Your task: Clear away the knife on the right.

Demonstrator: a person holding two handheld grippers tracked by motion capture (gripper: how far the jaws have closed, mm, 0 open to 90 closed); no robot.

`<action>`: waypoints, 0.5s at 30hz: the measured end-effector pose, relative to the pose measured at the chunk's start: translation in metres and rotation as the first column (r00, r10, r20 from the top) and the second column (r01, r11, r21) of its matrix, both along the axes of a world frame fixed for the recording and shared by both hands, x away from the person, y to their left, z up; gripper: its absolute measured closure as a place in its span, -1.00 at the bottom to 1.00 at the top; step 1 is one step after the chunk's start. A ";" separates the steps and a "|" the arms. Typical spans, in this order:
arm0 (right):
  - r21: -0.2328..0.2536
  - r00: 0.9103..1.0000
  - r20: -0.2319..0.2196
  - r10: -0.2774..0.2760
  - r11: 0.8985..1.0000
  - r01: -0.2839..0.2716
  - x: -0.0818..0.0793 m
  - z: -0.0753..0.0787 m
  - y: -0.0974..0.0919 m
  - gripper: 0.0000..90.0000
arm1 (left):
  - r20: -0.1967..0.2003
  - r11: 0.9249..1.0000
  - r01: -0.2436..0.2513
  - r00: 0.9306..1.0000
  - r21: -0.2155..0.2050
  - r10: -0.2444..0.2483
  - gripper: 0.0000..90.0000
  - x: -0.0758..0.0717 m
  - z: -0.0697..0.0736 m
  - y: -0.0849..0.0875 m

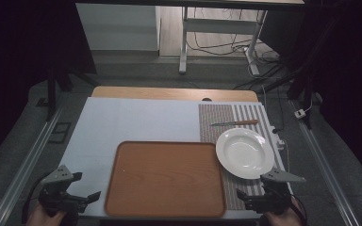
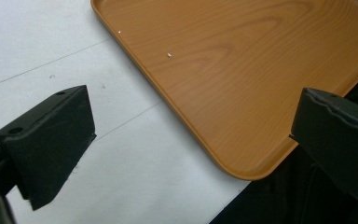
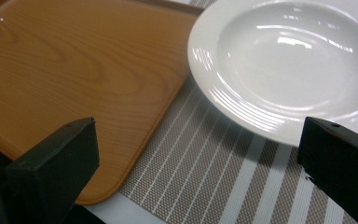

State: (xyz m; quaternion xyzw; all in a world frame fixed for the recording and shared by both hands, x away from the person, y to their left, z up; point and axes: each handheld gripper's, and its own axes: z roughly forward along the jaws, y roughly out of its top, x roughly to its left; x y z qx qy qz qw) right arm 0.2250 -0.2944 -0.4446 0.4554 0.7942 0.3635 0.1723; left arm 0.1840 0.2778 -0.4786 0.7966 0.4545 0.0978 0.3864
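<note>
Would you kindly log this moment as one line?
left gripper open, idle | right gripper open, idle | tray empty | plate on placemat | knife behind plate

Beyond the right gripper's [image 3: 200,158] jaws, the white deep plate [image 3: 284,65] and wood-grain brown tray [image 3: 74,74] run off frame.

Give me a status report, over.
Left gripper and right gripper open, empty, at near edge. Tray bare. Plate and knife on placemat.
</note>
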 end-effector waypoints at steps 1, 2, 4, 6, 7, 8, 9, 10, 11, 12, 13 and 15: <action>0.000 1.000 0.000 0.000 1.000 0.000 0.000 0.000 0.000 -1.00 | 0.000 1.000 -0.001 1.000 0.001 0.001 -1.00 0.000 0.000 0.000; -0.007 1.000 0.009 0.009 1.000 -0.009 0.001 -0.001 0.003 -1.00 | 0.000 1.000 0.000 1.000 0.002 0.000 -1.00 0.000 0.000 0.000; -0.014 1.000 0.010 0.016 1.000 -0.016 0.003 -0.002 0.005 -1.00 | 0.000 1.000 0.000 1.000 0.002 0.000 -1.00 0.000 0.000 0.000; -0.016 1.000 0.012 0.019 1.000 -0.018 0.004 -0.002 0.006 -1.00 | 0.000 1.000 -0.002 1.000 0.003 0.002 -1.00 0.000 0.000 0.000; -0.013 1.000 0.014 0.023 1.000 -0.023 0.005 -0.002 0.007 -1.00 | 0.000 1.000 -0.002 1.000 0.003 0.002 -1.00 0.000 0.000 0.000; -0.013 1.000 0.014 0.023 1.000 -0.023 0.005 -0.002 0.007 -1.00 | 0.001 1.000 -0.002 1.000 0.003 0.002 -1.00 0.000 0.000 0.000; -0.009 0.999 0.018 0.027 1.000 -0.027 0.007 -0.002 0.008 -1.00 | 0.001 1.000 -0.002 1.000 0.003 0.002 -1.00 0.000 0.000 0.000; -0.008 0.999 0.020 0.028 1.000 -0.028 0.008 -0.001 0.009 -1.00 | 0.001 1.000 -0.003 1.000 0.004 0.003 -1.00 0.000 0.000 0.000; -0.008 0.999 0.020 0.028 1.000 -0.028 0.008 -0.001 0.009 -1.00 | 0.001 1.000 -0.002 1.000 0.005 0.002 -1.00 0.000 0.000 0.000; -0.002 0.999 0.022 0.027 1.000 -0.027 0.009 -0.001 0.009 -1.00 | 0.000 1.000 -0.002 1.000 0.006 0.002 -1.00 0.000 0.000 -0.001; 0.002 0.999 0.021 0.029 1.000 -0.029 0.010 -0.001 0.009 -1.00 | 0.000 1.000 -0.001 1.000 0.008 0.001 -1.00 0.000 0.000 -0.001; 0.004 0.999 0.019 0.030 1.000 -0.031 0.012 -0.002 0.010 -1.00 | 0.000 1.000 0.000 1.000 0.010 0.000 -1.00 0.000 0.000 -0.001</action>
